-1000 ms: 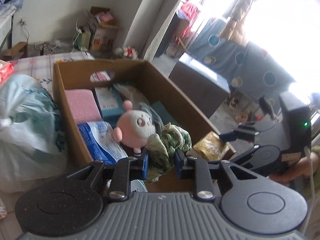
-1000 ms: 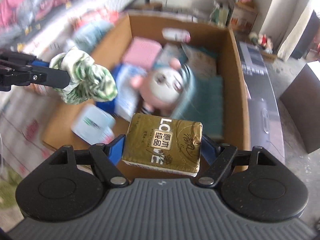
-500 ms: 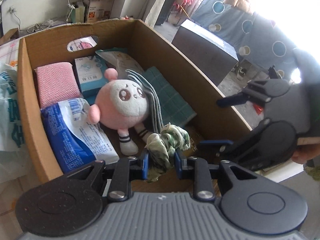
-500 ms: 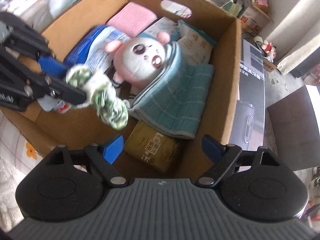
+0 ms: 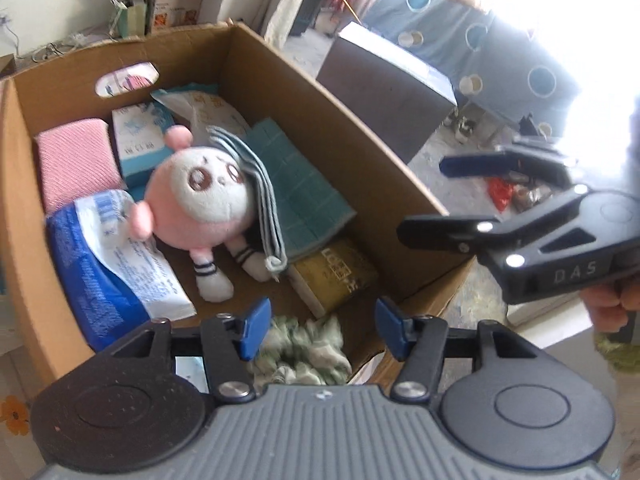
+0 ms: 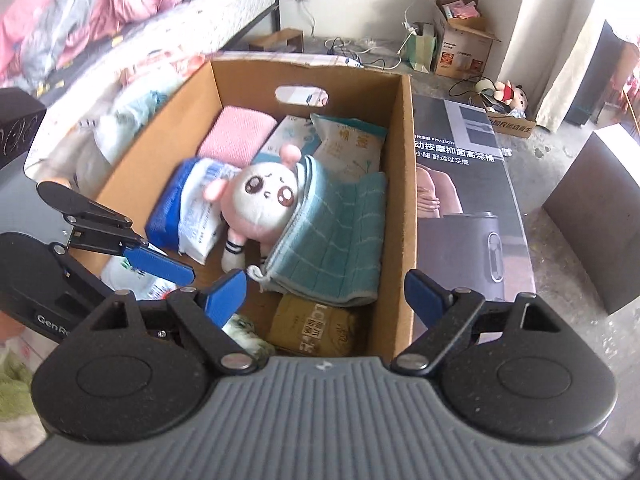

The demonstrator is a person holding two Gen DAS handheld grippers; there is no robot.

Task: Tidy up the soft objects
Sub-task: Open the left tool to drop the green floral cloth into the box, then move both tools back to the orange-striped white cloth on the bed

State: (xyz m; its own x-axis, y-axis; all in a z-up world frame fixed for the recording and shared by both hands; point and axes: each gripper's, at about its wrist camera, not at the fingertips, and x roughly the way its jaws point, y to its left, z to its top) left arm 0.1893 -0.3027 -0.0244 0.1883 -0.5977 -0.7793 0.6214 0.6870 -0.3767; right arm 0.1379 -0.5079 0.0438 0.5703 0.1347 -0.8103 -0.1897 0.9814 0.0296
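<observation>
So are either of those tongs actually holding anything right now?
No. The left tongs are opening, with the green scrunchie lying loose below them. The right tongs are open and empty.

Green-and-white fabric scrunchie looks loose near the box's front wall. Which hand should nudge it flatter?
Left. The left gripper, jaws opening, hangs directly over the green-and-white fabric scrunchie; the right gripper, open and empty, aims at the gold tissue pack.

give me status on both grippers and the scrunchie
Left gripper opening, scrunchie loose in box. Right gripper open, empty. Nothing in the way.
</observation>
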